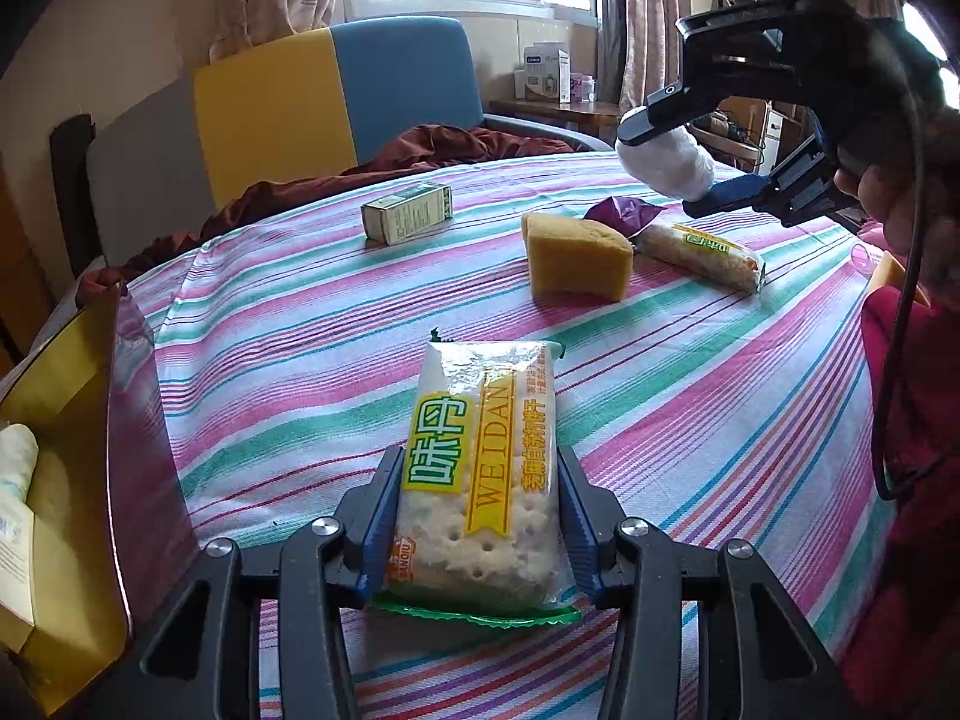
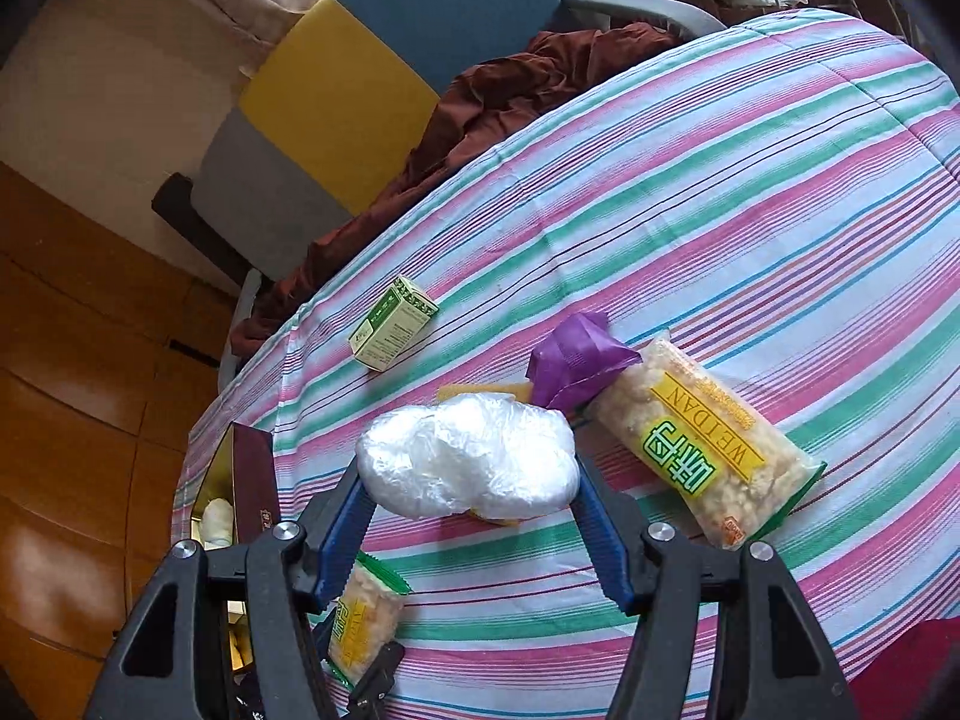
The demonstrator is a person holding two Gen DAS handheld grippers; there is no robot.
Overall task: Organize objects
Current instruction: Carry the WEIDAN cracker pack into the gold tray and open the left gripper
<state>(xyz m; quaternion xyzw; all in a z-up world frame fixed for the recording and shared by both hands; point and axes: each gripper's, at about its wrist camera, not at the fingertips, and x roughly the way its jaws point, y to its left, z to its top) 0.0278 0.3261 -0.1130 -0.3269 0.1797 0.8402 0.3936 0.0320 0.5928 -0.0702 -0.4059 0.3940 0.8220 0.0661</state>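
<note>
The left gripper [image 1: 477, 516] had its jaws closed against the long sides of a cracker packet [image 1: 477, 474], a clear wrapper with green and yellow lettering, held just above the striped cloth [image 1: 300, 372] that covered the counter. The right gripper [image 2: 468, 498] had its jaws pressed on either side of a crumpled white plastic bundle [image 2: 468, 465], lifted clear of the cloth; the left wrist view showed that same bundle raised at the upper right, with a hand [image 1: 900, 204] behind the tool. Farther back on the cloth lay a small green box [image 1: 407, 212] on its side, well apart from a yellow sponge block [image 1: 576, 264]. Just beside the sponge sat a purple wrapper [image 2: 576, 360] and a second snack packet [image 2: 702, 438], the two touching end to end. At the left edge of the counter stood an open box [image 1: 66, 420] with a dark outer wall and a yellow lining, and something white lay inside it.
</note>
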